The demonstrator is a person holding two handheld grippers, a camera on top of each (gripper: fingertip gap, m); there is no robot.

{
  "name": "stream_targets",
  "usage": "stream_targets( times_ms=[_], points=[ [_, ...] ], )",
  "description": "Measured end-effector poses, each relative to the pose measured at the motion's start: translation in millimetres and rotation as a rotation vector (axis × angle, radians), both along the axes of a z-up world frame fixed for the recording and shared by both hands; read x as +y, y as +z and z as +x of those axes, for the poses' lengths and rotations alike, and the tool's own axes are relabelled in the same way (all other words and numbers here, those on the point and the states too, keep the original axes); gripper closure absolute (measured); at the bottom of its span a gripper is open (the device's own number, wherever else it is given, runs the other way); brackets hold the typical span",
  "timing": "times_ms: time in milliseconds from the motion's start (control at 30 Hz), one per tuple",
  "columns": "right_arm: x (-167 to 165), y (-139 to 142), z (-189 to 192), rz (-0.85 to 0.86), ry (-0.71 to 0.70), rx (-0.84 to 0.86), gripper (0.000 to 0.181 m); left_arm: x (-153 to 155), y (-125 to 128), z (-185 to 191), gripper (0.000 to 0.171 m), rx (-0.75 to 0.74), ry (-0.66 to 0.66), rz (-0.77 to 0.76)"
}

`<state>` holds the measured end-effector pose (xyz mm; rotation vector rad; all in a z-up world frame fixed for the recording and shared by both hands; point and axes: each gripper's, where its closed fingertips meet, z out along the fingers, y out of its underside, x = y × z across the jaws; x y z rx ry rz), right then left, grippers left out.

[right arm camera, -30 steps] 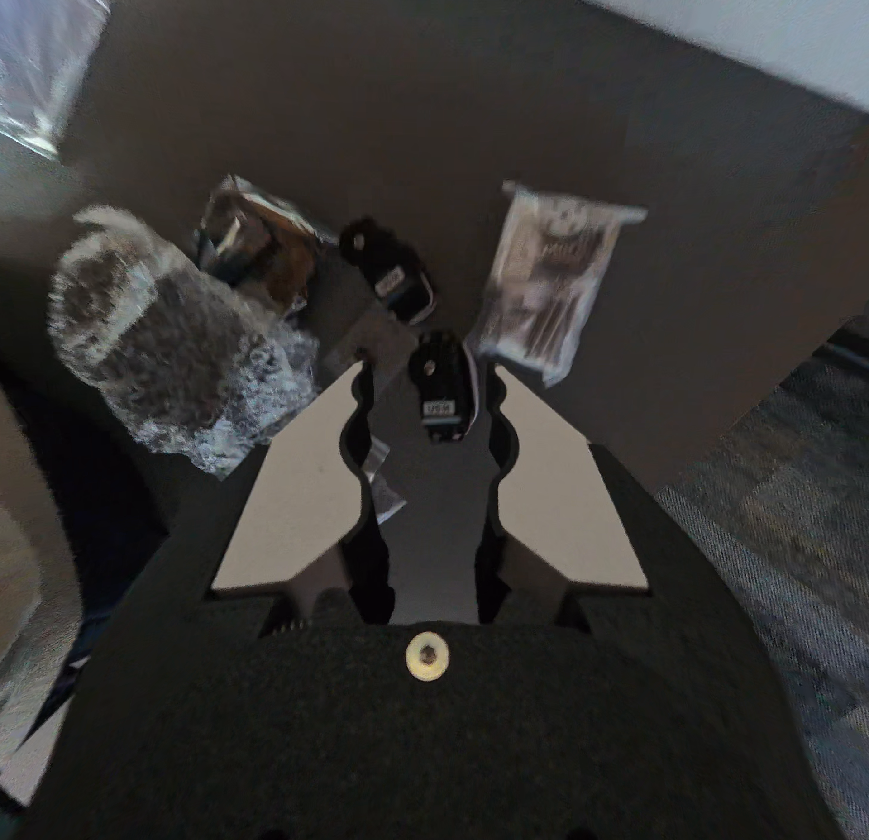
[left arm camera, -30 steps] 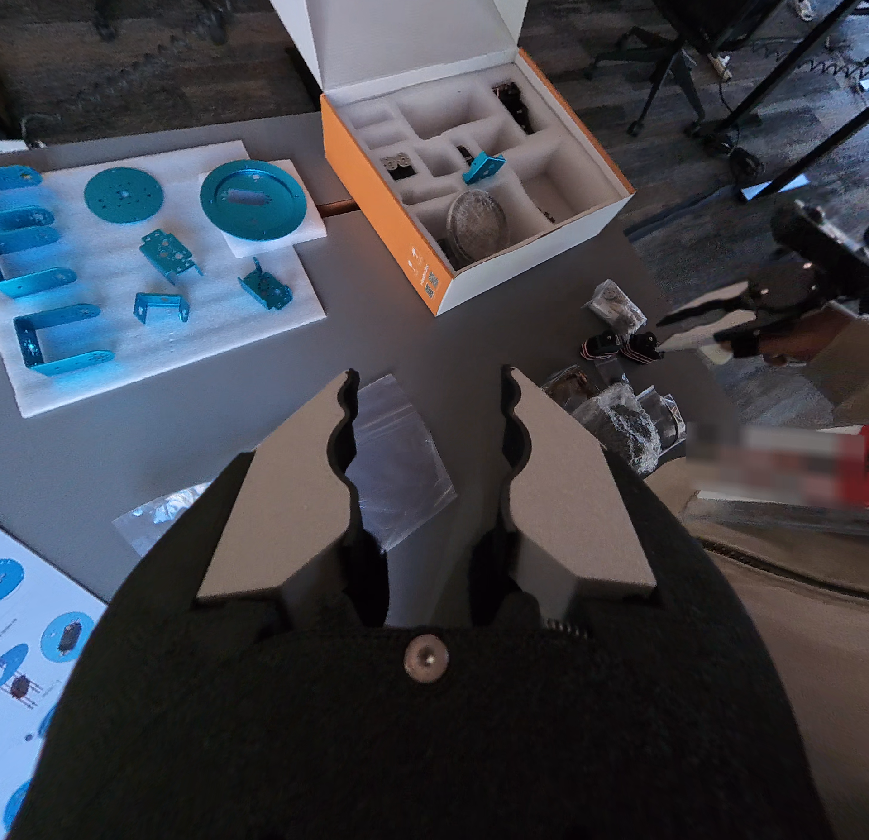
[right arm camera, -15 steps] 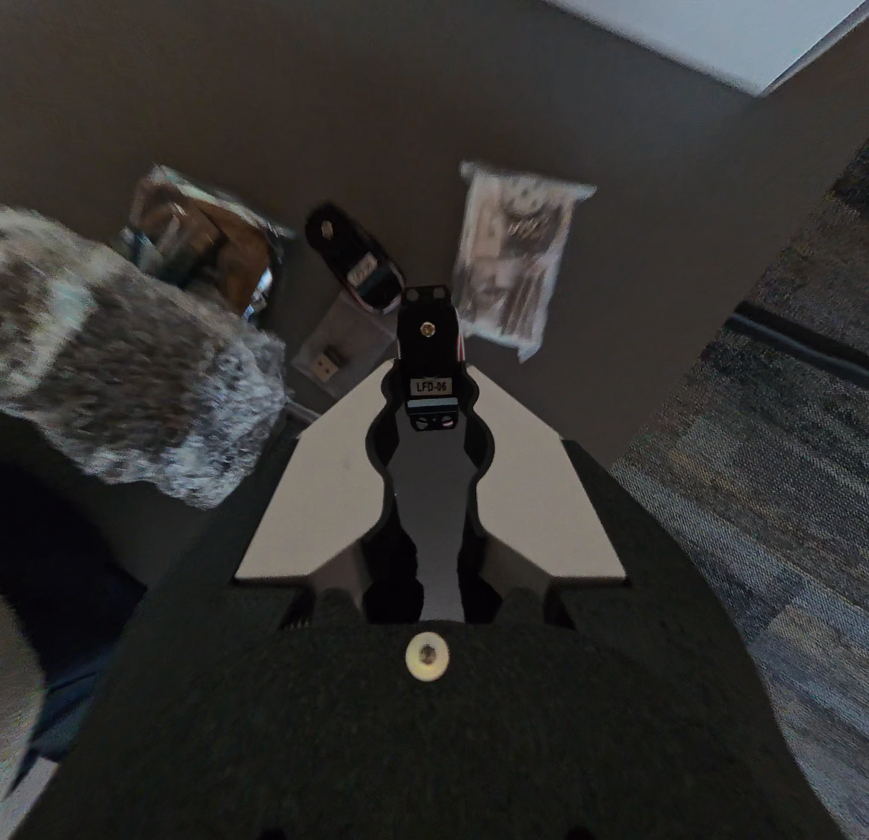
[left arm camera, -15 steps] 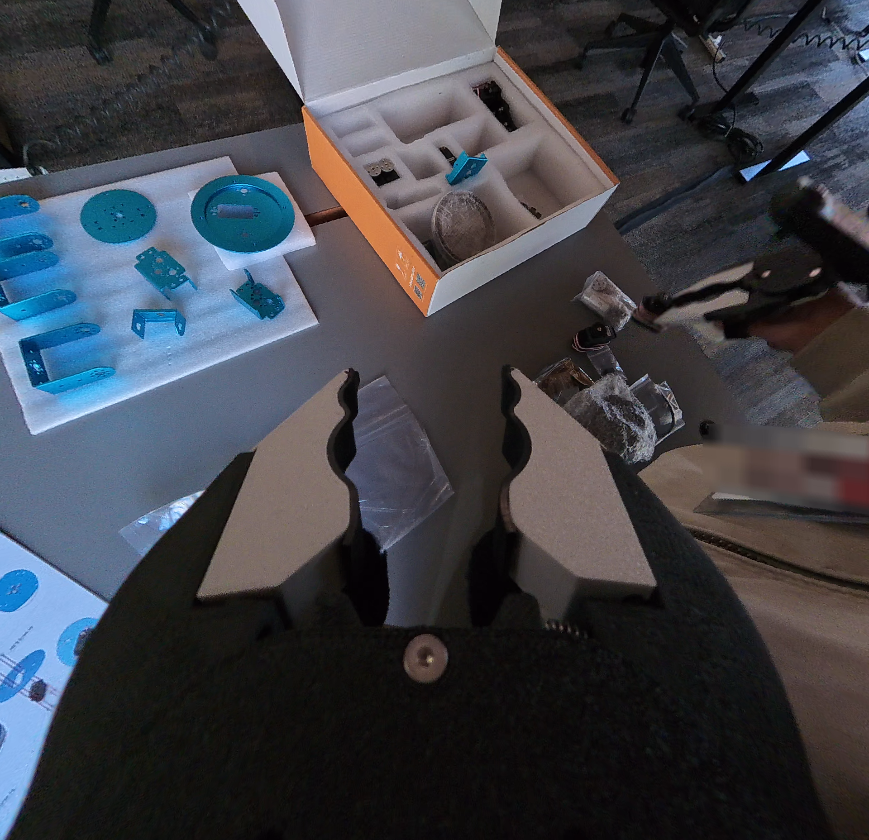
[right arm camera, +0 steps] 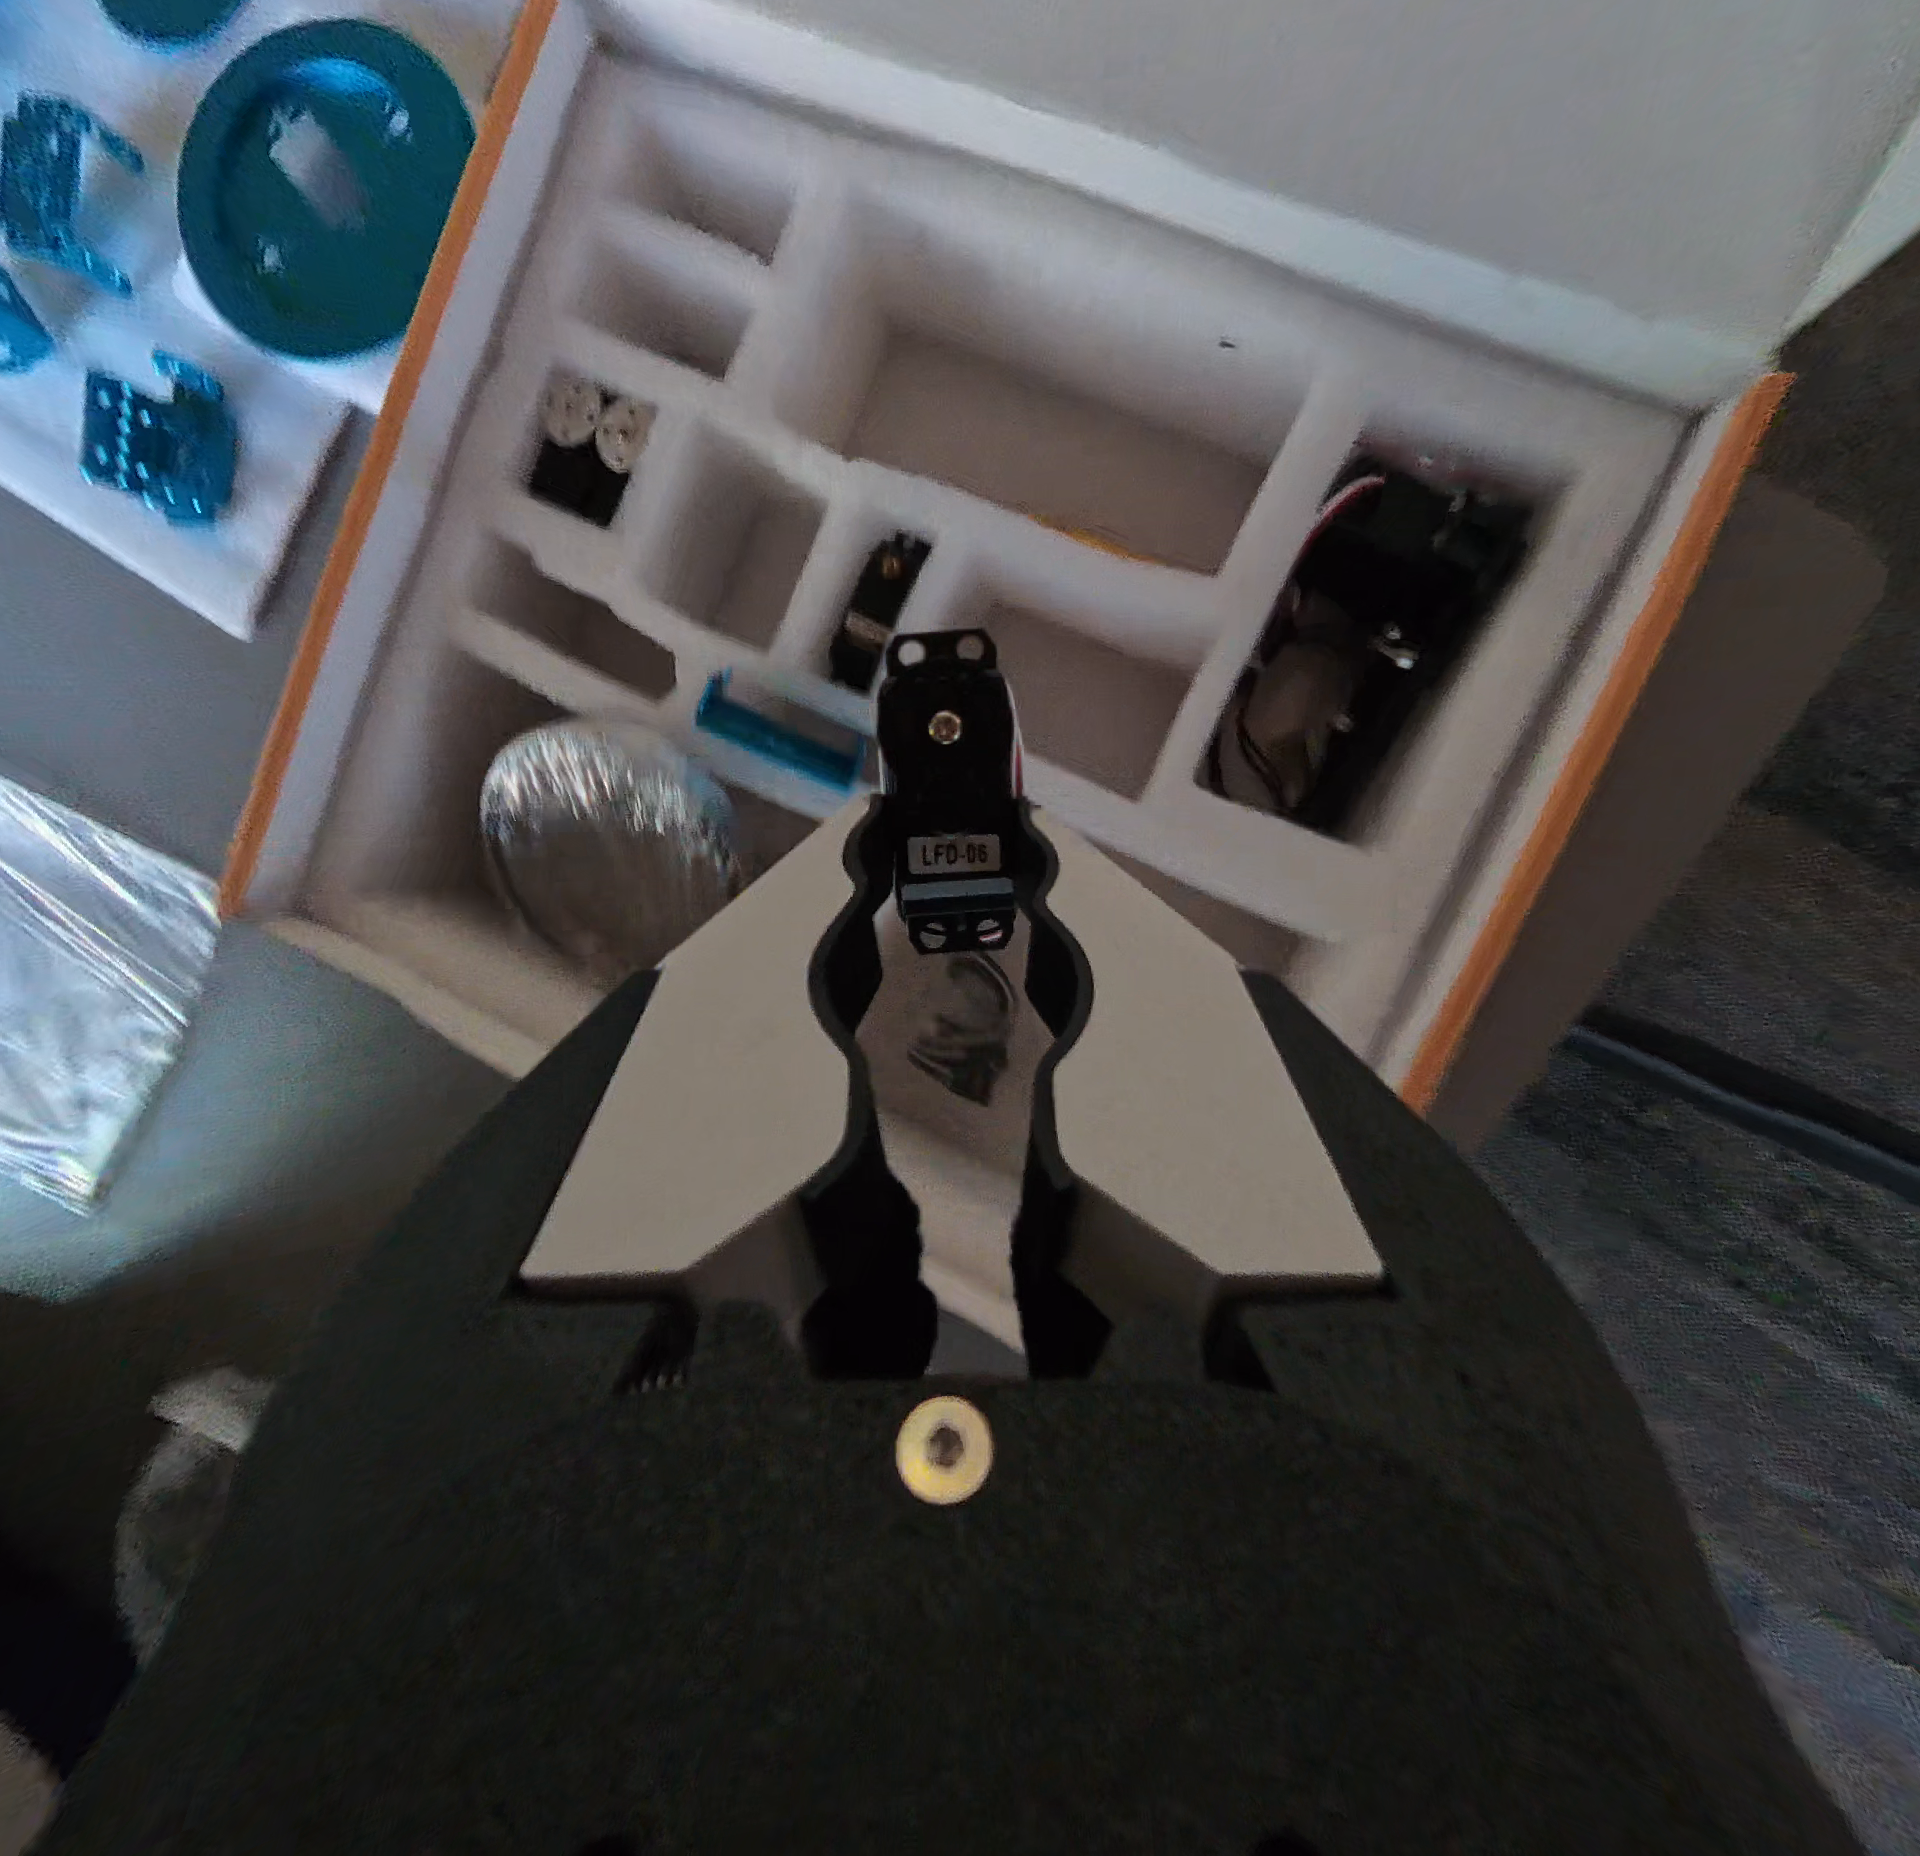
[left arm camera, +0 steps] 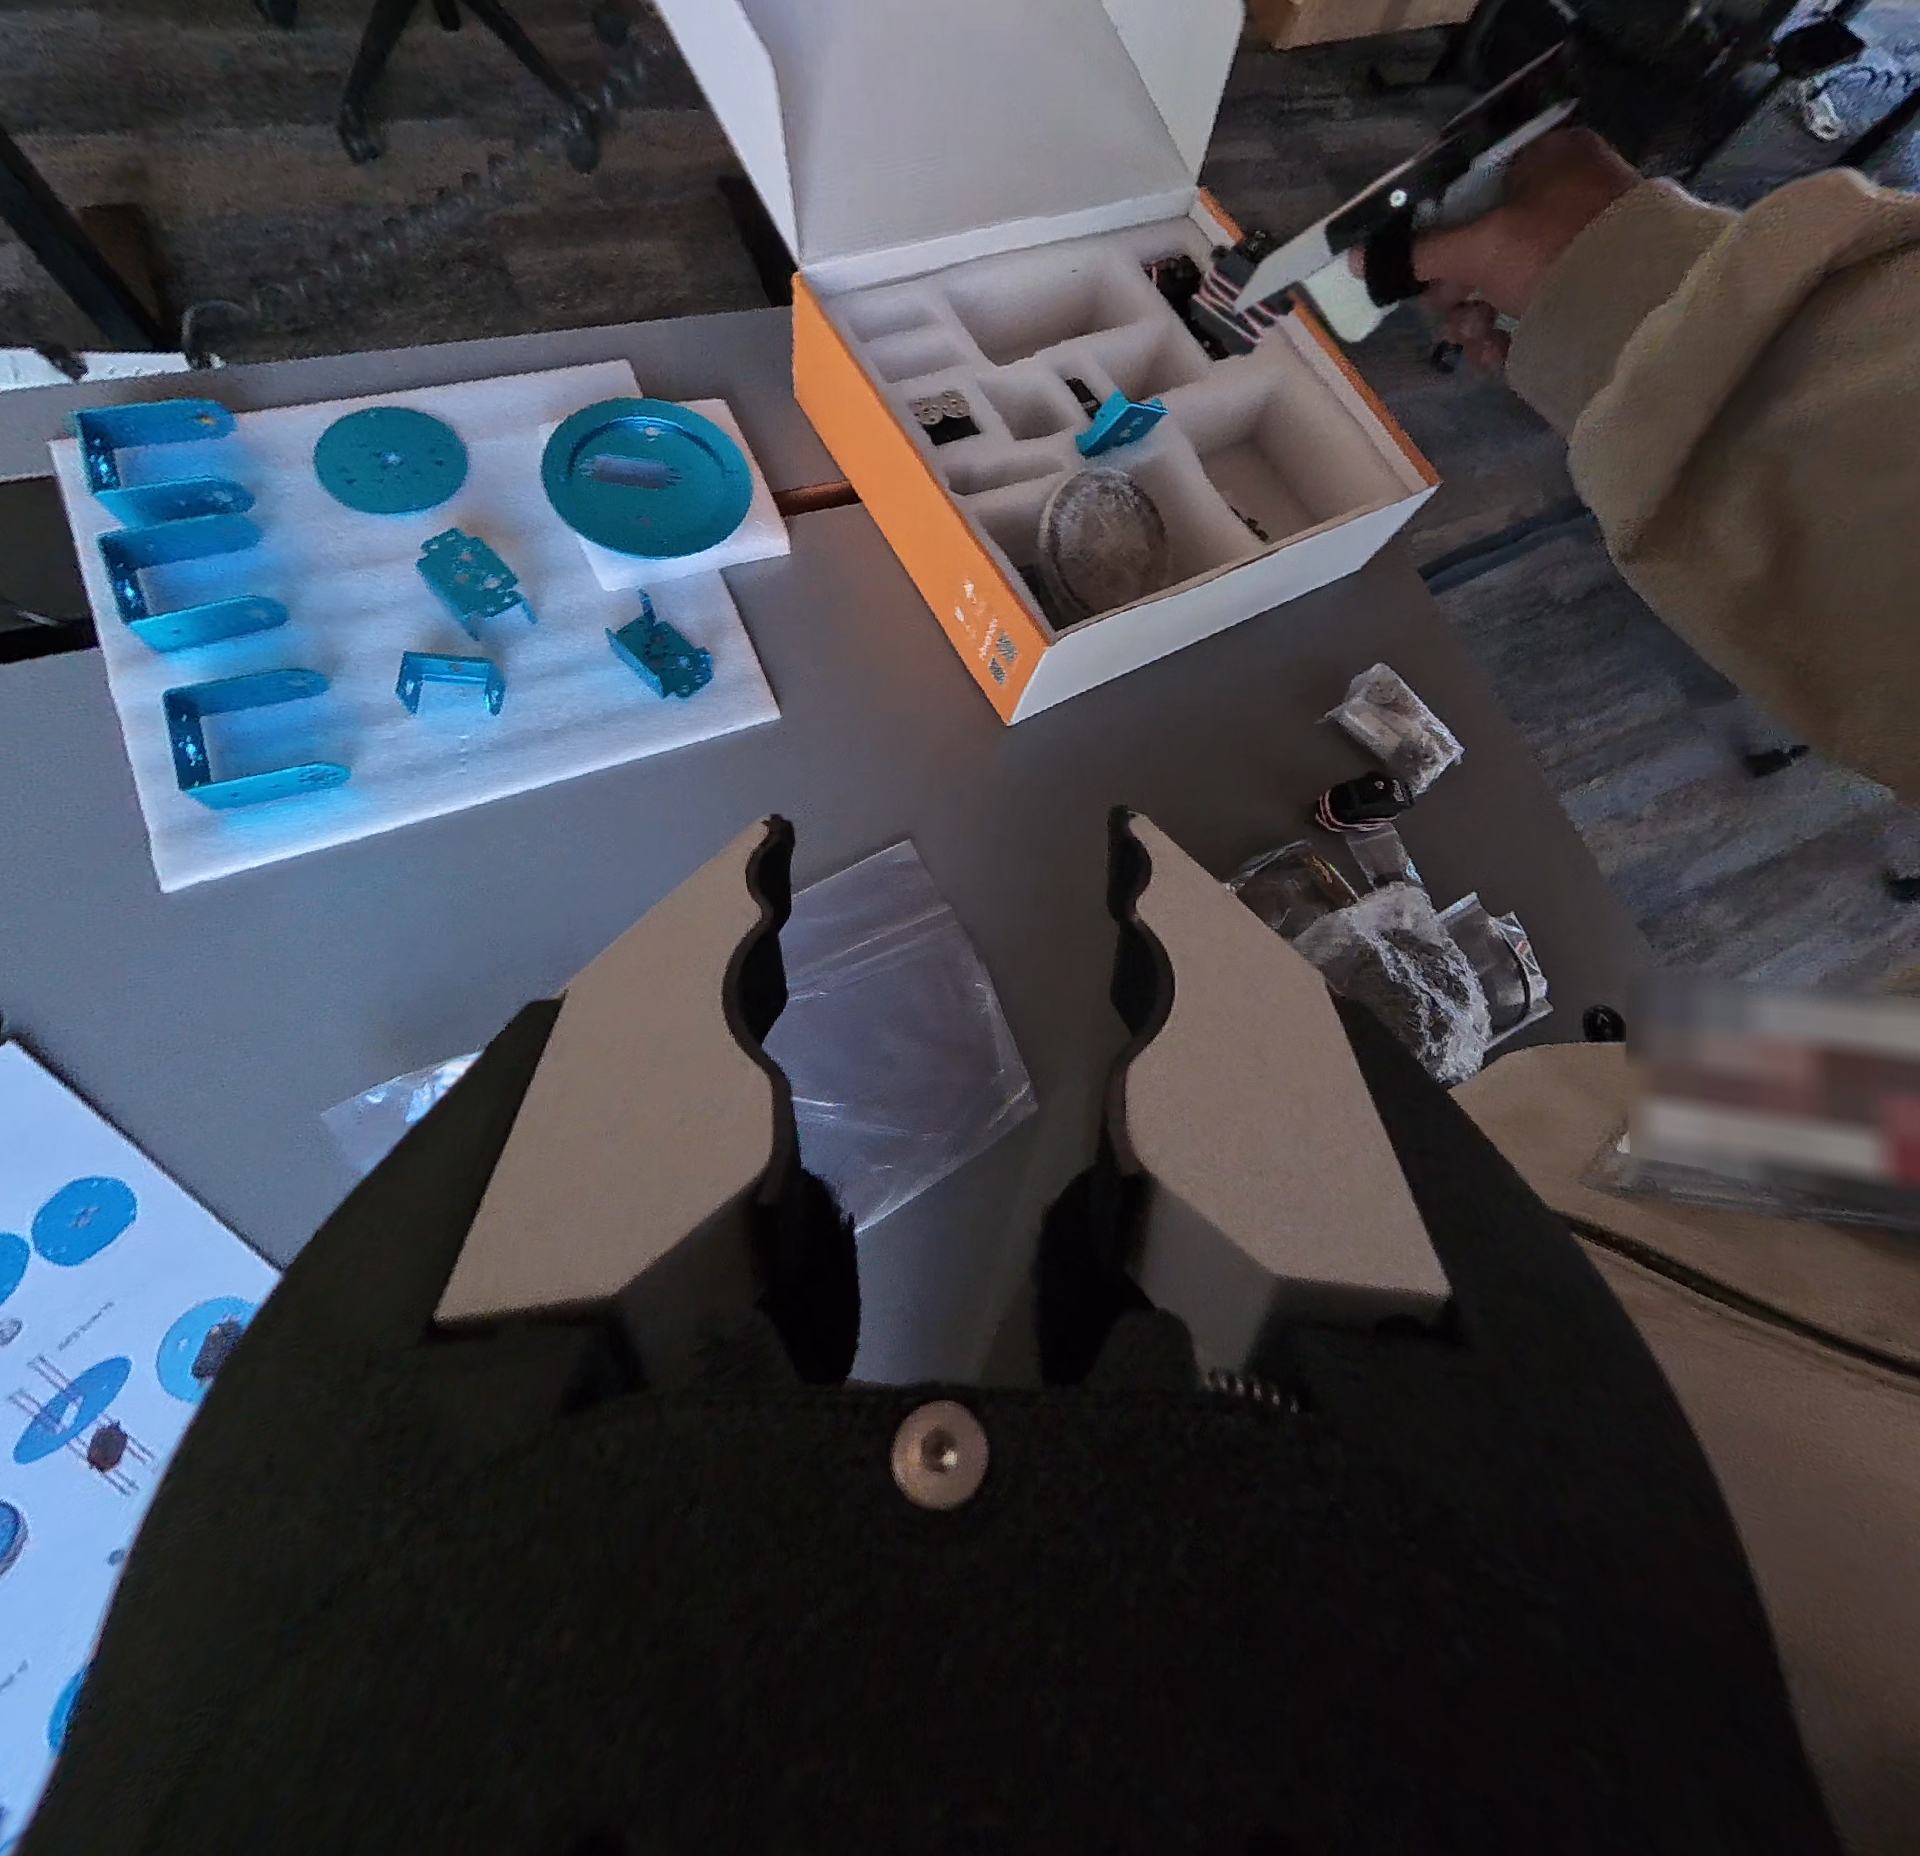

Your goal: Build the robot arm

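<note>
My right gripper (right arm camera: pixel 948 830) is shut on a small black servo motor (right arm camera: pixel 943 736) and holds it in the air above the open orange and white box (right arm camera: pixel 416 372) with white foam compartments. It also shows in the left wrist view (left arm camera: pixel 1262 289), over the box's far right compartment, where other black servos (right arm camera: pixel 1382 611) lie. My left gripper (left arm camera: pixel 943 830) is open and empty, above a clear plastic bag (left arm camera: pixel 904 1017) on the grey table (left arm camera: pixel 520 933). A second black servo (left arm camera: pixel 1361 800) lies on the table to the right.
A white foam sheet (left arm camera: pixel 436 788) at left carries several blue metal brackets and two blue discs (left arm camera: pixel 646 476). Small bags of parts (left arm camera: pixel 1392 965) lie near the table's right edge. A printed sheet (left arm camera: pixel 73 1318) lies at lower left. The box holds a blue bracket (left arm camera: pixel 1120 422) and a wrapped round part (left arm camera: pixel 1103 544). One gripper's finger ends stand about 50 cm off the other's.
My right gripper closed on the black servo, lifted it off the table and carried it over the open box. My left gripper stayed open above the plastic bag.
</note>
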<state>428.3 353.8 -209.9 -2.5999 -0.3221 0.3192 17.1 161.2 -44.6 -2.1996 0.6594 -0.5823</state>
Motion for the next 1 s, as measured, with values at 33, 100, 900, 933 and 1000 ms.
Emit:
stream_targets(
  times_ms=[33,100,900,933,1000],
  points=[
    [9,-8,-7,-0.043,-0.014,0.033,0.16,1,-2,-4,0.111,-0.006,0.015,-0.006],
    [27,-27,-14,-0.089,-0.072,0.052,0.16,4,-4,-8,0.111,-0.022,0.038,-0.019],
    [-2,-19,29,-0.195,-0.093,0.029,0.16,30,-27,-7,0.111,-0.023,0.034,-0.073],
    [-17,-21,39,-0.209,-0.093,-0.012,0.16,30,-29,-6,0.111,-0.026,0.031,-0.081],
    [-39,-31,52,-0.238,-0.105,-0.021,0.16,30,-34,0,0.111,-0.043,0.024,-0.099]
  ],
)
